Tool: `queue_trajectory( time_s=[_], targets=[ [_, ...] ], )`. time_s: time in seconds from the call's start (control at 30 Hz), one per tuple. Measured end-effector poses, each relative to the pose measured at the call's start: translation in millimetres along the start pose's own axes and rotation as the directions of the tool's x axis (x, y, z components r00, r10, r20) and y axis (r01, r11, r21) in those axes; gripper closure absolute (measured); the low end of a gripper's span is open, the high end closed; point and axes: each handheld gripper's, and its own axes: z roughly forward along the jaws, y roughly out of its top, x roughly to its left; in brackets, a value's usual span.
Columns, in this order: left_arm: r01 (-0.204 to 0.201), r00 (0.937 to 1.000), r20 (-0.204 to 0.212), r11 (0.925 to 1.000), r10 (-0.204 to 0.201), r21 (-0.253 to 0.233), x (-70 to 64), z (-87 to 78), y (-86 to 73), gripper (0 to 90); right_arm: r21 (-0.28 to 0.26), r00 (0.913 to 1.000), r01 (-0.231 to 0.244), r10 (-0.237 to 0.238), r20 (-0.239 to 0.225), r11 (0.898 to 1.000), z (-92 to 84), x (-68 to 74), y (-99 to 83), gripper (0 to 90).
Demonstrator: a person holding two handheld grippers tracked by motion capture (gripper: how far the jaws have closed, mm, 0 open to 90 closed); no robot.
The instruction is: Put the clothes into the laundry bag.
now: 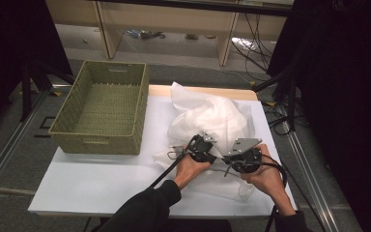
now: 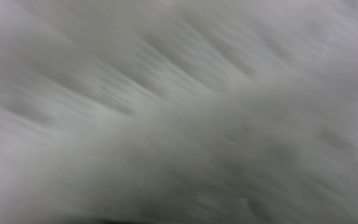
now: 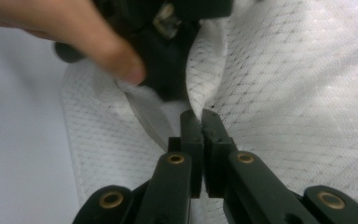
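A white mesh garment (image 1: 207,118) lies crumpled on the right half of the white table (image 1: 92,179). Both hands hold grippers at its near edge. My right gripper (image 3: 200,116) is shut, and a fold of the garment (image 3: 284,70) is pinched between its tips. In the high view my right gripper (image 1: 228,159) points left toward my left gripper (image 1: 204,142), a short way off. The left gripper's black body (image 3: 168,51) and the hand on it (image 3: 98,42) rest against the cloth. The left gripper view is a blur of white fabric (image 2: 177,112), with the jaws hidden.
An empty woven green basket (image 1: 96,140) stands on the table's far left corner. Bare white tabletop lies in front of it. Black cables trail from both grippers over the near edge. Dark drapes and stands flank the table at the right.
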Motion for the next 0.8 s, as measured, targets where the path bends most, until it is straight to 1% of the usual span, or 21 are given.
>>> queue_trajectory(
  time_s=[0.03, 0.07, 0.1, 0.13, 0.17, 0.23, 0.27, 0.3, 0.33, 0.37, 0.4, 0.43, 0.47, 0.5, 0.6, 0.63, 0.67, 0.7, 0.73, 0.77, 0.8],
  targets=[
    [0.036, 0.9990, -0.026, 0.9983, -0.037, -0.045, 0.4, 3.0, 3.5, 84.7, 0.010, 1.0000, -0.001, 0.001, -0.004, 1.000, -0.8, -0.7, -0.3, 90.0],
    [0.036, 0.9990, -0.026, 0.9983, -0.037, -0.045, 0.4, 3.0, 3.5, 85.4, 0.010, 1.0000, -0.001, 0.001, -0.004, 1.000, -0.8, -0.7, -0.3, 90.0],
    [-0.003, 0.9923, -0.123, 0.9933, -0.011, -0.116, 1.2, 8.1, 13.4, 85.7, 0.009, 0.9998, 0.017, -0.017, -0.006, 1.000, -0.5, -2.6, -0.9, 90.0],
    [-0.017, 0.9909, -0.135, 0.9933, 0.001, -0.115, 2.5, 10.4, 15.6, 85.5, 0.007, 1.0000, 0.007, -0.007, -0.004, 1.000, -0.8, -2.3, -0.9, 90.0],
    [-0.005, 0.9914, -0.130, 0.9937, -0.010, -0.112, 3.7, 13.9, 16.5, 84.6, 0.006, 1.0000, 0.003, -0.003, -0.007, 1.000, -0.8, -2.3, -0.9, 90.0],
    [-0.014, 0.9933, -0.116, 0.9963, 0.004, -0.084, 7.5, 15.2, 15.3, 80.8, 0.005, 1.0000, 0.001, -0.001, -0.009, 1.000, 0.0, -3.7, -1.5, 90.0],
    [-0.017, 0.9945, -0.105, 0.9960, 0.008, -0.087, 6.4, 13.3, 13.7, 78.5, 0.010, 1.0000, 0.005, -0.005, -0.006, 1.000, 0.8, -4.6, -2.8, 90.0],
    [-0.027, 0.9955, -0.092, 0.9971, 0.021, -0.071, 4.2, 8.9, 11.5, 71.6, 0.018, 0.9999, 0.010, -0.010, -0.004, 1.000, 1.9, -5.5, -4.3, 90.0],
    [-0.042, 0.9973, -0.061, 0.9989, 0.041, -0.021, 2.0, 2.1, 9.3, 60.6, 0.020, 0.9999, 0.003, -0.003, -0.010, 1.000, 3.2, -5.4, -5.8, 90.0],
    [-0.069, 0.9968, -0.039, 0.9973, 0.070, 0.026, -0.5, -7.2, 6.6, 49.5, 0.022, 0.9999, 0.009, -0.009, -0.005, 1.000, 4.3, -6.1, -6.8, 90.0],
    [-0.106, 0.9933, -0.044, 0.9937, 0.107, 0.037, -3.5, -19.2, 2.5, 45.3, 0.023, 0.9999, 0.009, -0.009, -0.011, 1.000, 5.0, -6.1, -7.2, 90.0],
    [-0.130, 0.9907, -0.034, 0.9905, 0.131, 0.044, -5.2, -32.1, -1.7, 42.4, 0.023, 0.9999, 0.010, -0.009, -0.013, 1.000, 5.6, -6.0, -7.2, 90.0],
    [-0.143, 0.9896, -0.003, 0.9877, 0.144, 0.063, -4.6, -45.7, -5.2, 39.4, 0.025, 0.9998, 0.006, -0.005, -0.018, 1.000, 6.0, -5.3, -7.1, 90.0],
    [-0.149, 0.9888, 0.003, 0.9868, 0.149, 0.064, -2.1, -63.6, -10.1, 38.6, 0.031, 0.9998, -0.006, 0.007, -0.021, 0.999, 6.2, -4.1, -6.5, 90.0],
    [-0.194, 0.9796, -0.045, 0.9800, 0.196, 0.043, 11.8, -99.7, -22.3, 38.5, 0.024, 0.9995, 0.013, -0.012, -0.028, 1.000, 7.5, -2.1, -4.4, 90.0],
    [-0.218, 0.9714, -0.085, 0.9748, 0.222, 0.046, 20.1, -109.4, -27.6, 38.5, 0.016, 0.9992, 0.014, -0.014, -0.036, 1.000, 8.2, -1.3, -3.7, 90.0],
    [-0.245, 0.9601, -0.122, 0.9673, 0.252, 0.063, 30.1, -117.0, -32.8, 37.4, 0.022, 0.9995, 0.004, -0.004, -0.031, 1.000, 7.5, 0.0, -3.4, 89.9],
    [-0.204, 0.9681, -0.136, 0.9772, 0.210, 0.058, 38.8, -121.0, -39.8, 36.1, 0.027, 0.9996, 0.018, -0.017, -0.020, 0.999, 7.6, -0.8, -3.6, 89.9],
    [-0.161, 0.9778, -0.123, 0.9838, 0.170, 0.080, 49.1, -126.1, -45.7, 34.9, 0.026, 0.9996, 0.019, -0.018, -0.022, 0.999, 7.8, -1.2, -3.7, 89.9],
    [-0.121, 0.9837, -0.124, 0.9896, 0.130, 0.078, 57.3, -129.9, -51.6, 34.6, 0.028, 0.9997, 0.009, -0.008, -0.022, 1.000, 7.7, -1.0, -3.4, 89.9],
    [-0.109, 0.9838, -0.134, 0.9906, 0.120, 0.082, 64.0, -133.3, -57.3, 34.2, 0.028, 0.9998, 0.006, -0.006, -0.021, 1.000, 7.9, -1.1, -3.4, 89.9]
  ],
)
